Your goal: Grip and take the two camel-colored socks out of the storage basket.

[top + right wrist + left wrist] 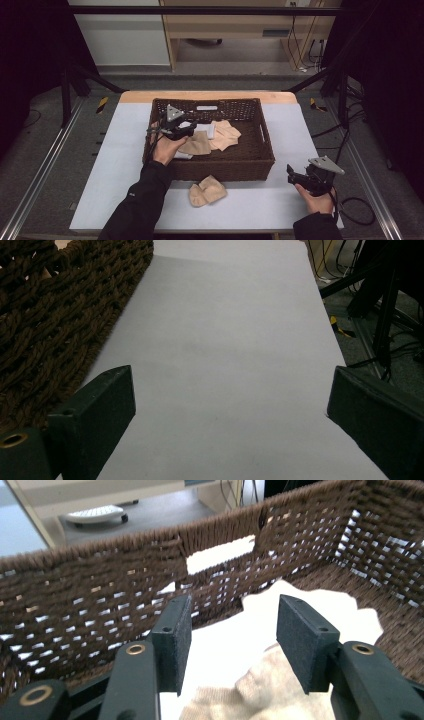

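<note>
Brown woven basket [260, 155] at the tabletop's [115, 165] middle holds beige socks [220, 136]. Left gripper [232, 640] inside, near its left wall, jaws apart over a sock [270, 690], clasping nothing. Folded sock pair [206, 191] lies by the near edge. Right gripper [300, 176], near right corner, wide open.

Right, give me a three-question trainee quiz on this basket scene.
1. True or false: the left gripper is inside the wicker basket.
2. Where does the folded beige cloth outside the basket lie? A) on the table in front of the basket B) behind the basket C) on the floor
3. How do the right gripper jaws stand?

Key: 1 true; 2 A; 3 wide open, with nothing between them, over the bare table.
</note>
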